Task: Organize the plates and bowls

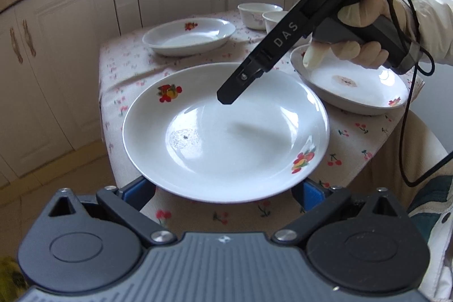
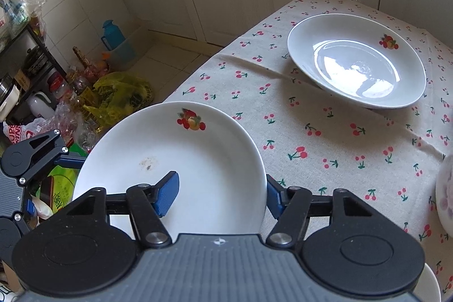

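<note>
Both cameras look steeply down, close over the near plate [image 1: 226, 132] [image 2: 170, 166]: one from its front edge toward the cupboards, one from its right, facing the floor clutter.

A table under a cherry-print cloth [image 2: 325, 149] – plates [image 1: 189, 36] and two bowls [image 1: 256, 14] rest on it.
</note>
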The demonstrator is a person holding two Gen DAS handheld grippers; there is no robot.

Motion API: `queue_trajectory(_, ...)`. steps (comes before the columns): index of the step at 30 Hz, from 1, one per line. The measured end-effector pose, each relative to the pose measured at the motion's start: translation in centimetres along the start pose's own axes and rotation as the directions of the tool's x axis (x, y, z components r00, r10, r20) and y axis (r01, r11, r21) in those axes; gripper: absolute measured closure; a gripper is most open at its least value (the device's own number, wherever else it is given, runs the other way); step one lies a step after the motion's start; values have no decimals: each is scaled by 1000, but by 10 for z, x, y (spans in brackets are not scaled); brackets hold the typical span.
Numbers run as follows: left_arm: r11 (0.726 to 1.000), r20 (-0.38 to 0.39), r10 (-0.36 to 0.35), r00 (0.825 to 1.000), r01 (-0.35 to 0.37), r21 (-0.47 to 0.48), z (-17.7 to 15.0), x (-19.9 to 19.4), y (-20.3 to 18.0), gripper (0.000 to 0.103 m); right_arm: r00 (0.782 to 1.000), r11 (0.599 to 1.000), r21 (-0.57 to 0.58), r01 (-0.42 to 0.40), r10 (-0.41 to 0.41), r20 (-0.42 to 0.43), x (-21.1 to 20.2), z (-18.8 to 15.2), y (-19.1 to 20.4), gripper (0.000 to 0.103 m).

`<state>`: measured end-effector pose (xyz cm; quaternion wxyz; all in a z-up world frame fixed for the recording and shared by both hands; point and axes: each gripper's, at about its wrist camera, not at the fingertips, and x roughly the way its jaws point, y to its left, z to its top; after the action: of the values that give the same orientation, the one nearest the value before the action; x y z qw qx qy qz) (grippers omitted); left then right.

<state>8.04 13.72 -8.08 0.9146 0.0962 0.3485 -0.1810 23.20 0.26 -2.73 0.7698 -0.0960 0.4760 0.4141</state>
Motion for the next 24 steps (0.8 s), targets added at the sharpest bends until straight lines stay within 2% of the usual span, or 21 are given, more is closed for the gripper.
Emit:
queue_trajectory(12,999,16,-21,1000,21,35,21,28,14,2,996,997,43,70,-73,52,-6,14,-22,34)
queue_trajectory(24,999,21,-35,999,34,37,31,47,24,2,991,990,79,115,-119,55,-3,17,-36,34)
